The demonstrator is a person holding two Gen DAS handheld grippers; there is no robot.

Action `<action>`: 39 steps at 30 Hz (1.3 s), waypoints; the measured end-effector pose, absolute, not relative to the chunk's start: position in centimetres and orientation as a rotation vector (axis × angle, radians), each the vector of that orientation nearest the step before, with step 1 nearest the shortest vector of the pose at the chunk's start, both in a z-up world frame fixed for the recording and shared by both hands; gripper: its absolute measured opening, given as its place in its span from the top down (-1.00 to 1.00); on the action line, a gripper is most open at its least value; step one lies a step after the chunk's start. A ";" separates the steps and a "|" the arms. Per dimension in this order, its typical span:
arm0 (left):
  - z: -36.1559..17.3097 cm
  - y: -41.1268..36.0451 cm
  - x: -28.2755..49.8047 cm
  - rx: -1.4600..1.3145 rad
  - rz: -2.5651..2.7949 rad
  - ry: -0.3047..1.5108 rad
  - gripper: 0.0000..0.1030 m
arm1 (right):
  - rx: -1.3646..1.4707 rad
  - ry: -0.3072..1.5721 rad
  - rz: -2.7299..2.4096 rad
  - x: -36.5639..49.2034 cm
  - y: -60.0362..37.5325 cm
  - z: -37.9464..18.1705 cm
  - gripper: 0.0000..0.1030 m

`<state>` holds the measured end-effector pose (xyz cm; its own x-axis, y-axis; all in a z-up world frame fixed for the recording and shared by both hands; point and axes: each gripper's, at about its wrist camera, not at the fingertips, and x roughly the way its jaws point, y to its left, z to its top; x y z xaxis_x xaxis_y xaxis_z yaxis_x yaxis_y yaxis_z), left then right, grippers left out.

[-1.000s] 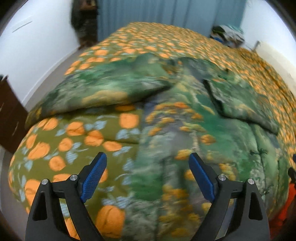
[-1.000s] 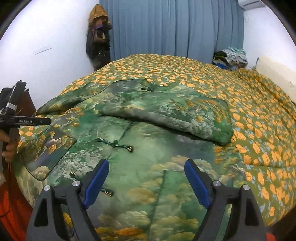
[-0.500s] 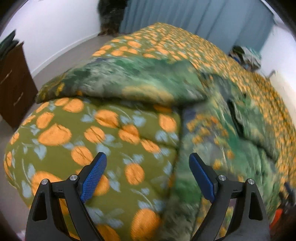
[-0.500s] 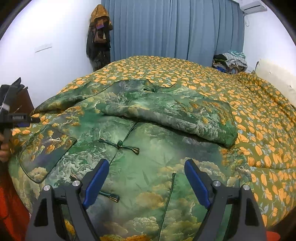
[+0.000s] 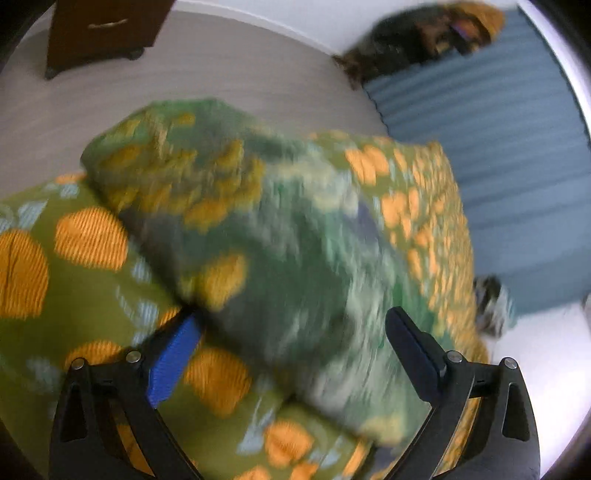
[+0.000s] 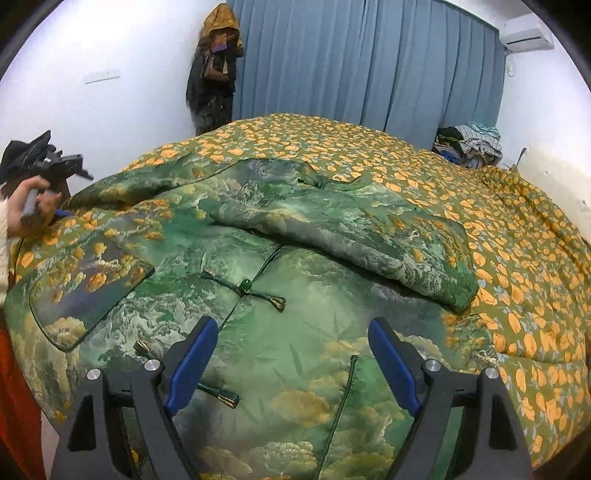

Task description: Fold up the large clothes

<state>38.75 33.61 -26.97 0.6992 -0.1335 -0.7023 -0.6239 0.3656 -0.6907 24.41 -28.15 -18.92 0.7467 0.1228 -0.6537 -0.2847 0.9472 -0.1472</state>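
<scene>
Left gripper [image 5: 291, 354] jaws opening, straddling blurred green padded sleeve [image 5: 258, 236] lying on orange-flowered bedspread [image 5: 66, 280]. Beyond: grey floor [image 5: 221, 74], dark cabinet [image 5: 103, 29], blue curtain [image 5: 517, 166].

Home bedroom: a bed w/ orange-flowered quilt [image 6: 480, 206] is filling the room, blue curtains [image 6: 369, 62] hanging behind, wall AC unit [image 6: 528, 37] showing top right.

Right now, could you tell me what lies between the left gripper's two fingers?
In the left wrist view, the green jacket's sleeve lies between the opening jaws of the left gripper, on the orange-flowered bedspread. The blur hides whether the pads touch it.
</scene>
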 end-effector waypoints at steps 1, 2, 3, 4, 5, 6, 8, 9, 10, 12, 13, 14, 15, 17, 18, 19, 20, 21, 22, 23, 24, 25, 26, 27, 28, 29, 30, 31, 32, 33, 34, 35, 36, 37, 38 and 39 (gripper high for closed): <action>-26.9 33.9 38.9 -1.186 0.371 0.754 -0.90 | -0.241 0.702 0.228 24.5 -28.1 -19.1 -0.66; -26.9 34.3 39.0 -1.203 0.386 0.738 -0.89 | -0.239 0.706 0.230 24.5 -28.1 -19.1 -0.66; -27.1 34.6 39.0 -1.228 0.400 0.726 -0.83 | -0.239 0.707 0.231 24.6 -28.0 -19.2 -0.66; -27.3 35.0 39.1 -1.246 0.414 0.721 -0.61 | -0.242 0.705 0.234 24.6 -28.0 -19.2 -0.66; -27.4 35.1 39.0 -1.252 0.427 0.725 -0.44 | -0.243 0.703 0.235 24.6 -28.0 -19.2 -0.66; -27.6 35.1 39.0 -1.235 0.443 0.746 0.07 | -0.242 0.703 0.237 24.6 -28.0 -19.2 -0.66; -27.4 35.3 39.1 -1.196 0.448 0.774 0.61 | -0.228 0.709 0.239 24.8 -28.2 -19.3 -0.66; -26.7 35.1 38.9 -1.169 0.450 0.768 0.70 | -0.219 0.712 0.239 24.8 -28.3 -19.3 -0.66; -26.2 35.0 39.0 -1.146 0.450 0.763 0.75 | -0.213 0.714 0.239 24.8 -28.4 -19.3 -0.66; -23.2 33.7 39.4 -1.025 0.461 0.754 0.79 | -0.199 0.716 0.236 24.9 -28.7 -19.3 -0.66; -22.2 33.4 39.7 -0.982 0.459 0.748 0.80 | -0.190 0.713 0.235 24.8 -28.8 -19.2 -0.66; -20.1 32.3 40.2 -0.910 0.447 0.736 0.80 | -0.183 0.708 0.235 24.8 -29.0 -19.1 -0.66; -17.9 31.0 40.7 -0.840 0.427 0.719 0.81 | -0.177 0.703 0.235 24.7 -29.1 -19.0 -0.66; -14.4 28.4 42.0 -0.730 0.377 0.686 0.81 | -0.169 0.694 0.234 24.6 -29.3 -18.8 -0.66; -11.9 26.1 42.7 -0.646 0.335 0.661 0.81 | -0.166 0.692 0.233 24.6 -29.4 -18.7 -0.66; -10.0 24.0 43.1 -0.572 0.298 0.641 0.82 | -0.160 0.689 0.232 24.6 -29.6 -18.6 -0.66; -8.3 21.7 43.4 -0.496 0.260 0.620 0.82 | -0.155 0.687 0.230 24.6 -29.7 -18.5 -0.66; -6.5 18.5 43.8 -0.398 0.209 0.595 0.82 | -0.151 0.682 0.227 24.5 -29.9 -18.4 -0.66; -5.5 16.7 44.0 -0.339 0.176 0.581 0.82 | -0.147 0.676 0.224 24.4 -30.1 -18.2 -0.66; -4.3 13.3 44.2 -0.246 0.122 0.562 0.82 | -0.143 0.670 0.222 24.4 -30.4 -18.0 -0.66; -3.6 10.0 44.3 -0.159 0.068 0.544 0.82 | -0.140 0.665 0.218 24.3 -30.6 -17.9 -0.66; -3.3 8.0 44.4 -0.107 0.035 0.535 0.81 | -0.136 0.662 0.215 24.3 -30.8 -17.8 -0.66; -3.4 4.7 44.2 -0.024 -0.018 0.525 0.81 | -0.127 0.657 0.210 24.2 -31.2 -17.6 -0.66; -3.8 1.5 44.0 0.055 -0.066 0.521 0.81 | -0.121 0.655 0.208 24.2 -31.5 -17.6 -0.66; -4.6 -0.9 44.2 0.114 -0.102 0.522 0.81 | -0.114 0.652 0.200 24.2 -31.9 -17.5 -0.66; -5.4 -3.1 44.0 0.163 -0.136 0.529 0.81 | -0.108 0.651 0.193 24.2 -32.3 -17.4 -0.66; -6.7 -5.6 44.0 0.213 -0.177 0.545 0.81 | -0.101 0.650 0.187 24.2 -32.6 -17.4 -0.66; -7.9 -7.4 44.0 0.246 -0.206 0.562 0.81 | -0.093 0.650 0.180 24.2 -33.1 -17.4 -0.66; -9.1 -9.0 44.0 0.277 -0.229 0.581 0.81 | -0.083 0.651 0.168 24.2 -33.6 -17.4 -0.66; -10.7 -10.8 44.0 0.309 -0.250 0.609 0.80 | -0.076 0.653 0.161 24.3 -34.0 -17.4 -0.66; -12.1 -12.2 43.5 0.335 -0.267 0.640 0.71 | -0.067 0.656 0.152 24.4 -34.5 -17.5 -0.66; -13.6 -13.2 43.7 0.360 -0.278 0.675 0.62 | -0.058 0.661 0.143 24.4 -35.0 -17.6 -0.66; -14.9 -13.9 43.1 0.383 -0.281 0.704 0.50 | -0.051 0.664 0.138 24.5 -35.2 -17.7 -0.66; -16.7 -14.8 42.8 0.411 -0.281 0.741 0.27 | -0.037 0.672 0.131 24.7 -35.7 -17.8 -0.66; -17.7 -15.2 42.5 0.423 -0.280 0.765 0.12 | -0.029 0.676 0.128 24.8 -36.0 -17.9 -0.66; -18.7 -15.4 41.9 0.434 -0.274 0.788 -0.07 | -0.021 0.683 0.123 24.9 -36.3 -18.0 -0.66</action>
<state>41.95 -15.39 -18.66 0.6772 -0.0767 -0.7318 0.3939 0.8778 0.2726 24.92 -36.35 -17.97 0.7688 0.1063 -0.6306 -0.1199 0.9926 0.0211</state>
